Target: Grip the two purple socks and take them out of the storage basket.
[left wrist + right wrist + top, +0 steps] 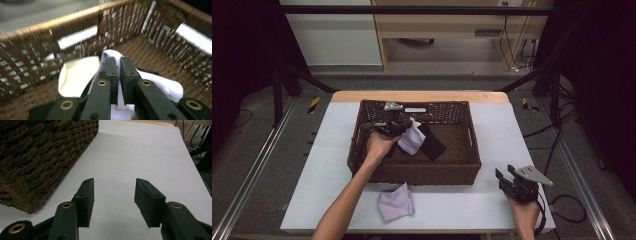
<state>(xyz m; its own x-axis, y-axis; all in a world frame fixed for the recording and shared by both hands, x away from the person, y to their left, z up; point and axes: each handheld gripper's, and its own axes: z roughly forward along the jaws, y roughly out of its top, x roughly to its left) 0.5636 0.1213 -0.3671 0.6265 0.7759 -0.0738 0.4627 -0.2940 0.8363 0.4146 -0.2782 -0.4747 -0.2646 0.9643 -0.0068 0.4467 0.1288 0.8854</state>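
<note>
The desk (462, 200) is a pale grey-white sheet with a light wooden edge along its far side, filling the middle of the high view. Around it the room is dim: dark curtains at the left and right edges, black frame bars crossing the top, grey floor with rails at the lower left and right. At top centre stands a light wooden cabinet (437, 25) with cables hanging at its right; black-and-yellow tape marks lie on the floor near the desk's far corners. No writing can be read anywhere.

A brown wicker basket (462, 172) sits in the centre of the desk. Over its left part, the left tongs (404, 127) are closed tight on a pale lilac cloth (412, 140), which hangs from them above the basket floor; in the left gripper view the cloth (160, 85) bulges white on either side of the jaws. A black cloth (432, 142) lies in the basket just right of it. Another lilac cloth (396, 202) lies on the desk in front of the basket.

The right tongs (506, 177) rest at lower right, jaws apart and holding nothing.
</note>
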